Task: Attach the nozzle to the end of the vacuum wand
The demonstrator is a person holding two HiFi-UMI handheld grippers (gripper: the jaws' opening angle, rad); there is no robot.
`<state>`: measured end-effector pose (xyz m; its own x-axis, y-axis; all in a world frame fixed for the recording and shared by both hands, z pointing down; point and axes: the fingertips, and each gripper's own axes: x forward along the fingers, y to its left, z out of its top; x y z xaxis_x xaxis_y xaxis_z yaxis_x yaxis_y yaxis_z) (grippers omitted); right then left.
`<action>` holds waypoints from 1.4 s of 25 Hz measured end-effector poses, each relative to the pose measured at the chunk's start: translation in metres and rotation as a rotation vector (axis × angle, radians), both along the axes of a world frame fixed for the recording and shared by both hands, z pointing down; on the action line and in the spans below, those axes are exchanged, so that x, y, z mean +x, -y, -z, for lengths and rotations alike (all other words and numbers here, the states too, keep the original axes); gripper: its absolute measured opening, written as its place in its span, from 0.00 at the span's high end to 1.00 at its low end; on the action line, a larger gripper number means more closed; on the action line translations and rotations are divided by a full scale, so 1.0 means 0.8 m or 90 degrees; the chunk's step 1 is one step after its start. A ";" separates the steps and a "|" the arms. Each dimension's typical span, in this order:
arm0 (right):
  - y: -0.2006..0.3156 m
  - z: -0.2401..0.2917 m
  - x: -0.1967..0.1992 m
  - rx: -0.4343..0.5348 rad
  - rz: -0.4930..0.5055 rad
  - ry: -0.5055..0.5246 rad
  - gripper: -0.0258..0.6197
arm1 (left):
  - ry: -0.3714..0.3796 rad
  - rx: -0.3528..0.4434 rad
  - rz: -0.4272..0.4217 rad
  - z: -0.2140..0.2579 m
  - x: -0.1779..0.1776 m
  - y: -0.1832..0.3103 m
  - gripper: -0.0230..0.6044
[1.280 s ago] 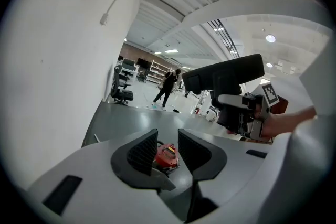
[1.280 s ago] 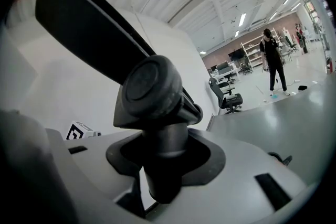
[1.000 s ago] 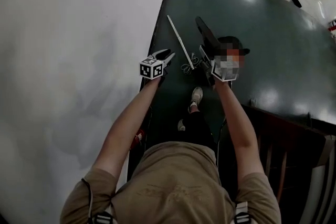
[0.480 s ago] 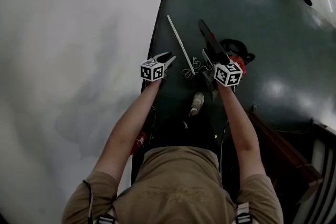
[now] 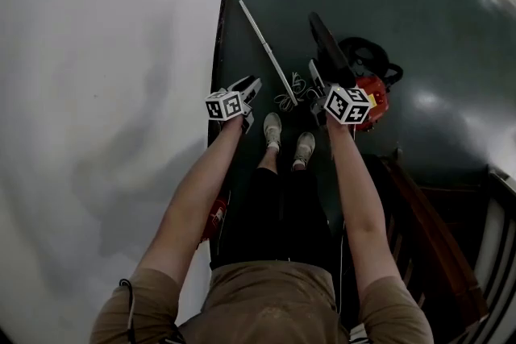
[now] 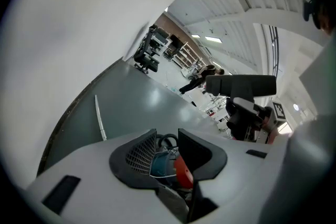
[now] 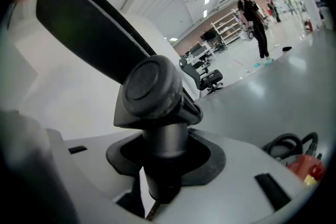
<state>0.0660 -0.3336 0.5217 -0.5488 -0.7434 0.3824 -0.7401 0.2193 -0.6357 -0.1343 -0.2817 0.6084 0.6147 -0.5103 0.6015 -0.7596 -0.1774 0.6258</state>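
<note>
Now lower than before, right gripper (image 7: 166,157) tight around nozzle (image 7: 92,26), left gripper (image 6: 167,150) empty, slightly apart

No legible words, brands or numbers: marker cube (image 5: 225,105) on the left gripper (image 5: 253,83) and its twin (image 5: 347,105) on the right gripper (image 7: 164,155) carry only black-and-white square codes
</note>
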 end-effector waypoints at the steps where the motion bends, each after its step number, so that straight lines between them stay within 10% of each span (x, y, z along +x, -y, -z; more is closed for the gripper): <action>1: 0.006 -0.024 0.002 -0.008 -0.019 0.013 0.71 | -0.003 -0.010 0.011 -0.033 -0.006 0.009 0.78; 6: 0.047 -0.163 -0.001 -0.039 -0.069 0.031 0.71 | 0.000 -0.064 0.012 -0.210 -0.015 0.052 0.71; 22: 0.116 -0.520 -0.106 -0.131 0.044 -0.009 0.71 | 0.071 -0.306 -0.020 -0.708 0.013 0.062 0.62; 30: 0.094 -0.533 -0.112 -0.105 0.078 0.051 0.71 | 0.058 -0.374 0.012 -0.832 0.027 0.046 0.60; 35: 0.097 -0.488 -0.079 -0.067 0.042 0.063 0.71 | -0.023 -0.312 0.065 -0.796 0.032 0.060 0.69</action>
<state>0.0027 -0.4110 0.9119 -0.6340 -0.6633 0.3975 -0.6587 0.1938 -0.7270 -0.1088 -0.3296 1.2450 0.6016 -0.2317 0.7645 -0.7336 0.2184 0.6435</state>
